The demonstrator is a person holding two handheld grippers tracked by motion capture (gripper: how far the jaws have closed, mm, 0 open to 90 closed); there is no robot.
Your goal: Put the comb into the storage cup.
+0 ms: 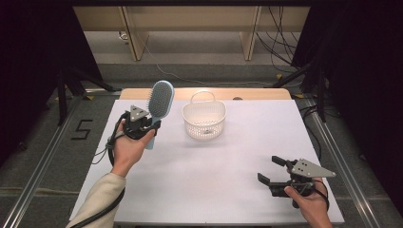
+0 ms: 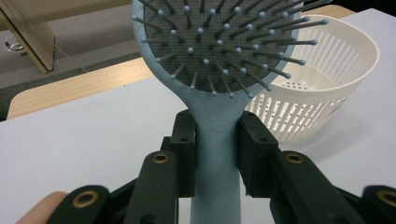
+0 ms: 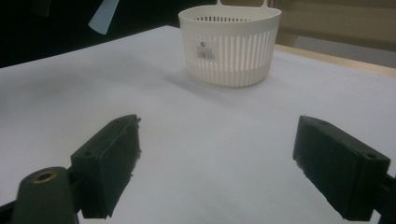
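1. Left gripper (image 1: 154, 127) clenches the brush (image 1: 159, 105) by the neck of its handle, pads on both sides. The brush is held upright above the table (image 1: 214, 180), just left of the basket (image 1: 204, 119), bristles facing the person.
2. Right gripper (image 1: 276, 172) rests low at the table's right, jaws spread wide, nothing between them.
3. Risk: the grip sits on a smooth, narrow handle and the head is heavy above it. A quick swing toward the basket could make the brush pivot or slide in the pads.
4. Risk: the basket is light and stands free. A brush end catching the rim or the upright handle loop could tip or shove it.
5. Risk: the brush looks longer than the basket is wide, so it may end up leaning over the rim.
6. Basket contents: looks empty, as far as its floor shows in the left gripper view (image 2: 308, 88).
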